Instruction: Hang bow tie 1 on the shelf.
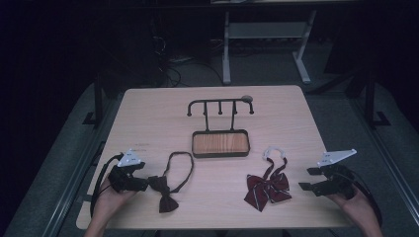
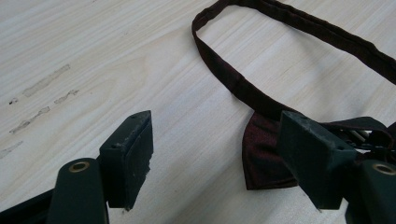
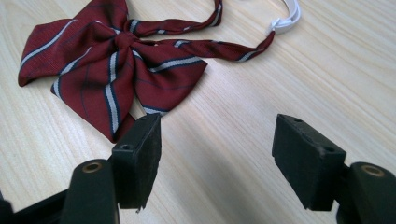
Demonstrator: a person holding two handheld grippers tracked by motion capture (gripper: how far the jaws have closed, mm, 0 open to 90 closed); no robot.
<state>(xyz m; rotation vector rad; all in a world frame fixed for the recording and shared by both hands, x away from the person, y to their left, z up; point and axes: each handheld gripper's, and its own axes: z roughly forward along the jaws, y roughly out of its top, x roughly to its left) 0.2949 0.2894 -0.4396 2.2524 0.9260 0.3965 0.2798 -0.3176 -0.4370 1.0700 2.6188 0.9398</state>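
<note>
While both grippers rest low at the table's (image 1: pixel 148 106) near edge, the left gripper (image 2: pixel 215 156) gapes wide just beside the dark bow tie (image 1: pixel 165 190). The right gripper (image 3: pixel 217 156), equally wide and empty, faces the striped red bow tie (image 3: pixel 107 60); no writing is readable anywhere.

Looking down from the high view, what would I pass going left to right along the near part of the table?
Left tongs → dark bow tie → striped red bow tie → right tongs. The stand and its tray sit farther back, so I leave them out.
</note>
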